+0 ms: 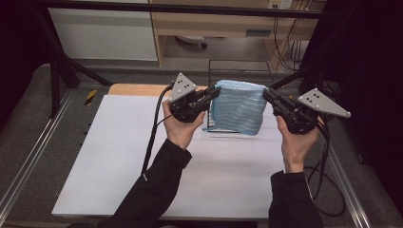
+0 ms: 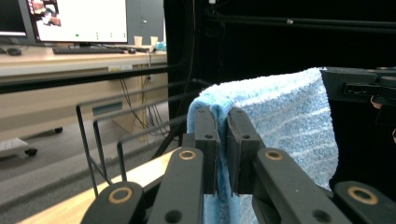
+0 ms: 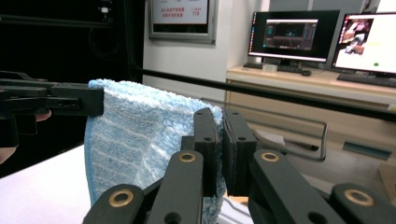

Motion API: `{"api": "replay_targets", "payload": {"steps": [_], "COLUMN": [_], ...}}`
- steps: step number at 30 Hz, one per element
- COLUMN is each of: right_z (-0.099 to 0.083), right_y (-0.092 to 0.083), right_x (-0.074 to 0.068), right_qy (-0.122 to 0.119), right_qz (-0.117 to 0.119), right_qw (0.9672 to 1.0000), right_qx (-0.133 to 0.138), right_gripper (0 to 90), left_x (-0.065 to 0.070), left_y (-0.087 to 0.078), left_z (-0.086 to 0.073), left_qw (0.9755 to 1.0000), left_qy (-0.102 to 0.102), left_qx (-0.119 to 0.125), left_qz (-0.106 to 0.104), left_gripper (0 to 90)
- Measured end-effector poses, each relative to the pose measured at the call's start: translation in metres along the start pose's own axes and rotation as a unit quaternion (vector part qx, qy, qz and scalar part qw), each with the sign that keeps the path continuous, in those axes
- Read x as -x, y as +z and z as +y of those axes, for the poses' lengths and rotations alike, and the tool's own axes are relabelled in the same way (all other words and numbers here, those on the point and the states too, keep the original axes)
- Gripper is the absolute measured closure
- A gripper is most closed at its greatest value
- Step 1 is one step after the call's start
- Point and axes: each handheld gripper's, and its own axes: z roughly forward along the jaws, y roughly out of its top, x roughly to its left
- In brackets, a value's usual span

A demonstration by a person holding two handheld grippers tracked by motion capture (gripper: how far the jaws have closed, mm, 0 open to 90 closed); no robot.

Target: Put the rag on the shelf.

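We see the white table (image 1: 119, 161) below, with a black wire rack (image 1: 237, 66) at its far edge. Above it hangs a folded blue towel (image 1: 240, 107), stretched between our two tools and clear of the surface. The left gripper (image 1: 214, 95) pinches the towel's upper left corner, jaws nearly closed on the cloth. The right gripper (image 1: 267, 96) clamps the upper right corner likewise.

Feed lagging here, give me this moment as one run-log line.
left gripper: shut on light blue striped terry towel | right gripper: shut on towel | towel: hanging folded over white table
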Motion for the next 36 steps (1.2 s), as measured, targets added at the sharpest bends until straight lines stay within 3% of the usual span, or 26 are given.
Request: {"api": "replay_targets", "payload": {"steps": [16, 36], "right_z": [0.042, 0.078], "right_y": [0.01, 0.035], "right_x": [0.007, 0.038], "right_qy": [-0.011, -0.005], "right_qz": [-0.007, -0.022], "right_qw": [0.9992, 0.9982], "right_qx": [0.039, 0.055], "right_gripper": [86.0, 85.9], "left_x": [-0.006, -0.014], "left_y": [0.008, 0.039], "left_z": [0.045, 0.091], "left_qw": [0.9992, 0.9983], "left_qy": [0.01, 0.027], "left_qx": [0.037, 0.044], "left_qz": [0.012, 0.026], "left_gripper": [84.3, 84.3]}}
